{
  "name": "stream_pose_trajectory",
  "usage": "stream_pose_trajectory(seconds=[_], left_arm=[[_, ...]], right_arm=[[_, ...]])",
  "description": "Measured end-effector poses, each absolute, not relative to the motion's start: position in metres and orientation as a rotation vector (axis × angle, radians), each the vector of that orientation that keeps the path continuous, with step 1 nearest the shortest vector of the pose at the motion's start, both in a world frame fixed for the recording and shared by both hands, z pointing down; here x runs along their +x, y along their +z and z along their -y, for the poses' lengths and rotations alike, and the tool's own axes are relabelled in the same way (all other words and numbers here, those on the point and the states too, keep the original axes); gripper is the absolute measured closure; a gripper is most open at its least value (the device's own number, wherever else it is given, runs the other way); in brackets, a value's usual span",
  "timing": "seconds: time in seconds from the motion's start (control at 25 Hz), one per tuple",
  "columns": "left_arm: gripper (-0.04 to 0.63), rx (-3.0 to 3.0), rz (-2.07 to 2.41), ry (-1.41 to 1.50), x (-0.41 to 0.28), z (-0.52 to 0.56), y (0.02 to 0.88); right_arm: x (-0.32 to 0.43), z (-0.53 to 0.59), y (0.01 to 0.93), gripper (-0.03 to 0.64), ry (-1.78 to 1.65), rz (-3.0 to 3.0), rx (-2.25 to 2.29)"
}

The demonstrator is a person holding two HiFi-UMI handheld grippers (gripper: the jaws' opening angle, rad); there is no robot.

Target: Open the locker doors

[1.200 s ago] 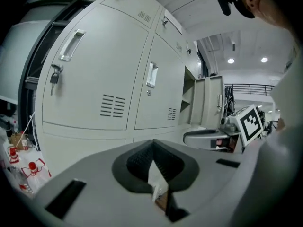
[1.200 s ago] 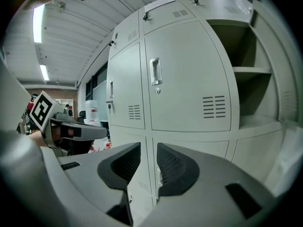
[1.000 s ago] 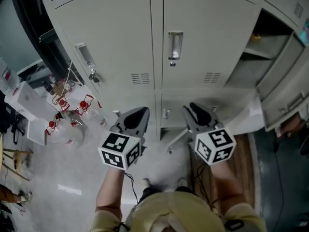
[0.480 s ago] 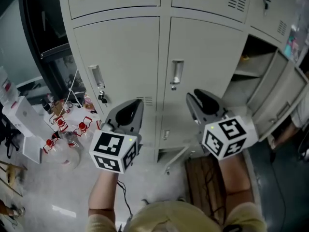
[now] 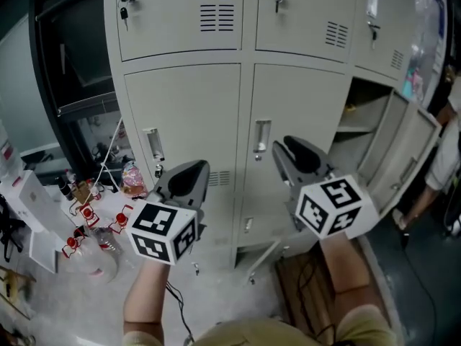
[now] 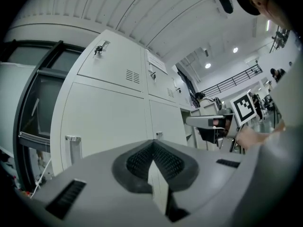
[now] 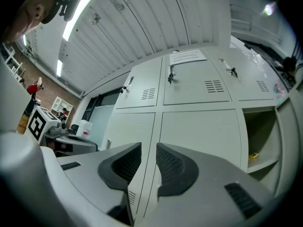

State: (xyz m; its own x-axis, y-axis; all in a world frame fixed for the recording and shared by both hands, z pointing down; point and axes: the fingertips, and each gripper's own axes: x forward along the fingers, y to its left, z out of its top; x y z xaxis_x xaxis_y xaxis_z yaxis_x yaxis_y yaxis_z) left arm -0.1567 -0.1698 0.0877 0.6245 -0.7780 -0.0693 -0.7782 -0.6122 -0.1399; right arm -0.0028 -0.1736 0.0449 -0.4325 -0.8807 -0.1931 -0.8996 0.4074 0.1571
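1. Facing the person, a bank of grey lockers (image 5: 245,52) fills the upper half of the head view. Each door is a tall panel whose long axis runs from top to bottom of the frame.
2. The closed left door (image 5: 189,114) stands at centre left and carries an upright handle (image 5: 153,144) near its left edge. The closed centre door (image 5: 306,103) beside it has its own upright handle (image 5: 261,137), also near its left edge.
3. The open door (image 5: 409,150), at the right of the frame, is swung outward toward the lower right. It exposes a compartment (image 5: 360,125) with a shelf inside.
4. The left gripper (image 5: 189,175) (image 6: 153,150) points up the frame toward the closed left door and stands apart from it. Its jaws are pressed together with nothing between them.
5. The right gripper (image 5: 294,156) (image 7: 148,161) points toward the closed centre door, just right of that door's handle and short of it. Its jaws stand a narrow gap apart and are empty.
6. Keys (image 5: 124,13) hang in locks of the upper row, and small clutter (image 5: 94,222) lies on the floor at lower left.
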Motion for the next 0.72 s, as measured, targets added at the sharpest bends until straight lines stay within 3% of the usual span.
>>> stream_pose_trajectory(seconds=[0.44, 0.72], left_arm=[[0.594, -2.569, -1.217, -0.038, -0.187, 0.177, 0.04], [0.592, -2.507, -1.235, 0.089, -0.2, 0.184, -0.004]], right_arm=[[-0.028, 0.176, -0.038, 0.52, 0.659, -2.403, -1.728], [-0.036, 0.183, -0.083, 0.515, 0.745, -2.358, -1.743]])
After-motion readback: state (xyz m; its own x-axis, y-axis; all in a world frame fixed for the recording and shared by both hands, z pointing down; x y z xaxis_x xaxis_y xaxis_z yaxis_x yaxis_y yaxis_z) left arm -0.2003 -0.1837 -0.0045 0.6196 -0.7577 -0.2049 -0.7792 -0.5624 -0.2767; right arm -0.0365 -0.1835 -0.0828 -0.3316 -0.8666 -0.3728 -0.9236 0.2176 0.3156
